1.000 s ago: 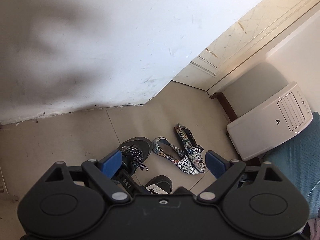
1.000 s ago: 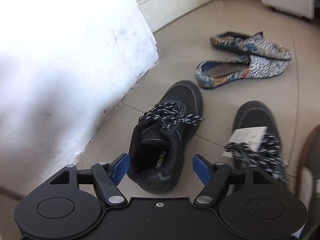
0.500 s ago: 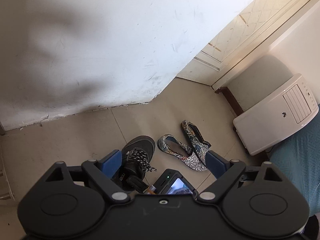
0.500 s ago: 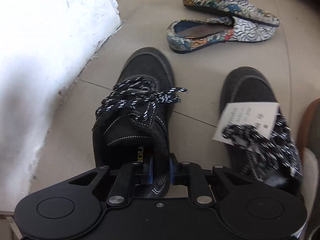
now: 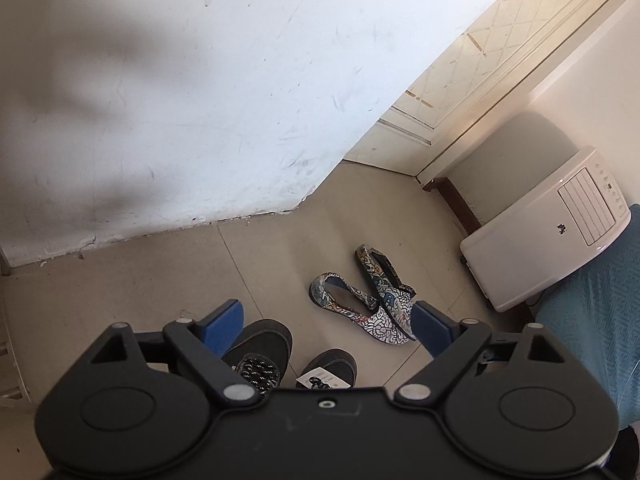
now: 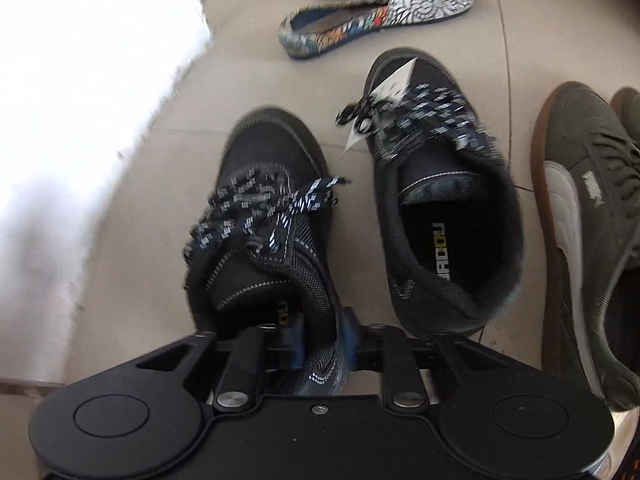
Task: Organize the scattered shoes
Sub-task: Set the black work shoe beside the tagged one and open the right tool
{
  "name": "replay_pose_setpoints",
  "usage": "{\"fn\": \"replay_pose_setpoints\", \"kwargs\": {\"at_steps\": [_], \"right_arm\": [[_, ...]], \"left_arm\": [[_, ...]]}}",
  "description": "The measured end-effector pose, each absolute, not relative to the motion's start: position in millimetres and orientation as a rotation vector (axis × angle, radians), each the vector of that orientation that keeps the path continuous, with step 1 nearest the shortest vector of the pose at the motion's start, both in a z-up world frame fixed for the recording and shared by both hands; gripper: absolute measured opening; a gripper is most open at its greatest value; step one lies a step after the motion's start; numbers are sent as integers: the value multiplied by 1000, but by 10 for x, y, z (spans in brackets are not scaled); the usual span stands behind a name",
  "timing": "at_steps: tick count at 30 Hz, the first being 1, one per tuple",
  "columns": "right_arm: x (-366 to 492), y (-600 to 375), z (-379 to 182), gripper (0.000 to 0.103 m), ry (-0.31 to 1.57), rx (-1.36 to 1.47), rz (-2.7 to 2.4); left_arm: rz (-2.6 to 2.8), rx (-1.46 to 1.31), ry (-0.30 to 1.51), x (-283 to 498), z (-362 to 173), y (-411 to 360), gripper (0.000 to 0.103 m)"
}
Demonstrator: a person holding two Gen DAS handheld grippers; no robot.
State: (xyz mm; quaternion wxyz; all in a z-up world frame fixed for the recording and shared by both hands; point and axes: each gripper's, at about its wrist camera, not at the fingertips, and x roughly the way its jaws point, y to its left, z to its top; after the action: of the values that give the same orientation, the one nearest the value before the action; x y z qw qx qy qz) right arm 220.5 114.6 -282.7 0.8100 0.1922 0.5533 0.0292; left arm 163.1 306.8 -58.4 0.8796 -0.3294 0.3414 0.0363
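Note:
My right gripper has the rear collar of a black laced shoe between its blue pads. The pads still press on the mesh while the jaws are opening. The shoe stands toe away from me, just left of its mate, which carries a white paper tag. Beyond them lie two patterned flat shoes. My left gripper hangs open above the floor with nothing between its fingers. Below it, the left wrist view shows the toes of both black shoes and the patterned flats.
A pair of olive sneakers with gum soles stands at the right of the black pair. A white wall runs along the left. A white portable air unit and teal fabric sit at the right.
My right gripper came down over the left black shoe's heel, shut on its collar, and brought it rightward close beside its mate. The left gripper stayed open and nearly still.

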Motion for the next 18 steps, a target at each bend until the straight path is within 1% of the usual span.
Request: {"fn": "replay_pose_setpoints", "kwargs": {"at_steps": [1,4,6,8,12,14,16,18], "right_arm": [[2173,1096,-2756,66,1158,417,84],[2068,976,-2501,74,1030,400,160],[2052,936,-2425,85,982,357,182],[2067,944,-2431,86,966,250,155],[2138,923,-2581,85,987,177,133],[2257,968,-2713,80,1035,173,165],[2391,1029,-2849,82,1088,191,189],[2534,1116,-2966,79,1134,192,199]], "left_arm": [[73,-689,713,1632,-585,3068,90],[71,-696,714,1638,-585,3073,90],[70,-697,708,1627,-574,3074,90],[70,-696,705,1619,-571,3071,90],[66,-702,705,1612,-573,3085,90],[64,-709,704,1611,-578,3092,90],[57,-706,710,1621,-580,3086,90],[56,-703,708,1625,-579,3088,90]]}}
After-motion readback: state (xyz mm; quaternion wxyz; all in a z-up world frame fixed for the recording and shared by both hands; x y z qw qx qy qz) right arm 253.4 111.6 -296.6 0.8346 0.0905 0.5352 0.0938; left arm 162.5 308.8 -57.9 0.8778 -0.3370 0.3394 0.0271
